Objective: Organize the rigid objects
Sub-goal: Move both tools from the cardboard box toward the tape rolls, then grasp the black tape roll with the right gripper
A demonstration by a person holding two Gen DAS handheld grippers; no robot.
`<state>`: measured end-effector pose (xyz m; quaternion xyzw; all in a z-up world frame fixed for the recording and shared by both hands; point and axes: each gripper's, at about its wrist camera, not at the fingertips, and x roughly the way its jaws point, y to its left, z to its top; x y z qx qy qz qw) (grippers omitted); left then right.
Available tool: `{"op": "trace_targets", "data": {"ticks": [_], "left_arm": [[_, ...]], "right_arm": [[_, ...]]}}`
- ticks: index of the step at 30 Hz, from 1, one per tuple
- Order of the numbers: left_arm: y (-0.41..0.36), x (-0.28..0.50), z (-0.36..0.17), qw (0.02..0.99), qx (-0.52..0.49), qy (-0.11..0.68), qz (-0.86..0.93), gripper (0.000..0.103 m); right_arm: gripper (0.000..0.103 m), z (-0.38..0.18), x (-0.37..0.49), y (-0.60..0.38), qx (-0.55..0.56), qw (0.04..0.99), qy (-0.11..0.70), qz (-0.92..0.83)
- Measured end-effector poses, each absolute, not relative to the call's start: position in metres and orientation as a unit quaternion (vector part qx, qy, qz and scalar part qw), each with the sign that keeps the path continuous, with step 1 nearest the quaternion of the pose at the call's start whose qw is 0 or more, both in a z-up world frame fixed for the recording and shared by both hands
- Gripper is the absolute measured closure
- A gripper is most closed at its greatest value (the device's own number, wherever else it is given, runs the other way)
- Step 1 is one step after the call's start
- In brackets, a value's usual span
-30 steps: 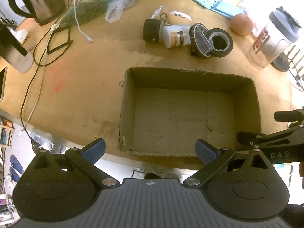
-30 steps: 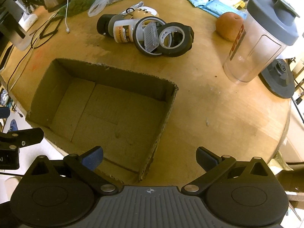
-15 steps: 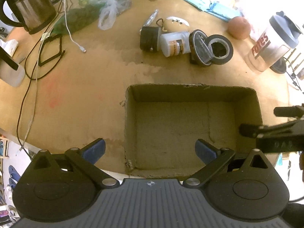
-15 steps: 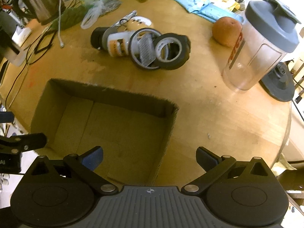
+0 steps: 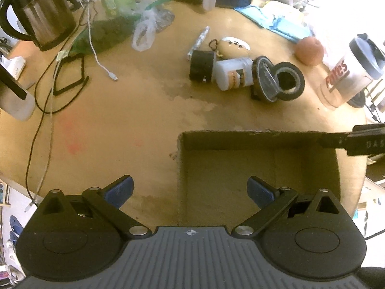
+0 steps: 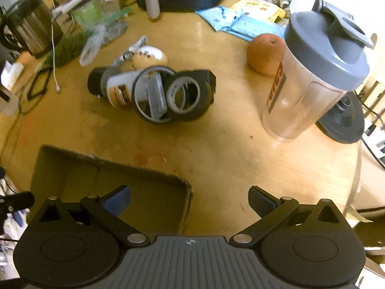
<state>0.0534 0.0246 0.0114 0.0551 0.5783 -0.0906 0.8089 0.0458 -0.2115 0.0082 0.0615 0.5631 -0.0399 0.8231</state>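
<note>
My left gripper (image 5: 190,190) and right gripper (image 6: 189,198), jaws spread wide and carrying nothing, sit at lower frame over the cardboard box (image 5: 252,136), which holds nothing yet. The cluster of bottle (image 6: 120,91) and tape rolls (image 6: 187,96) lies at upper centre, untouched. By my judgement, sorting has not begun.

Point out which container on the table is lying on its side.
The white bottle with the black cap, in the pile beside the tape rolls. It lies flat, cap pointing left, while the shaker bottle and the kettle stand upright.
</note>
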Motion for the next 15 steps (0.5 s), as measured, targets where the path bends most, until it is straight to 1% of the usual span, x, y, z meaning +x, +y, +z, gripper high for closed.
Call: {"op": "trace_targets", "data": {"ticks": [15], "left_arm": [[0.042, 0.05, 0.008, 0.809, 0.022, 0.583, -0.075, 0.001]], "right_arm": [[0.001, 0.01, 0.083, -0.204, -0.015, 0.866, 0.5, -0.019]]}}
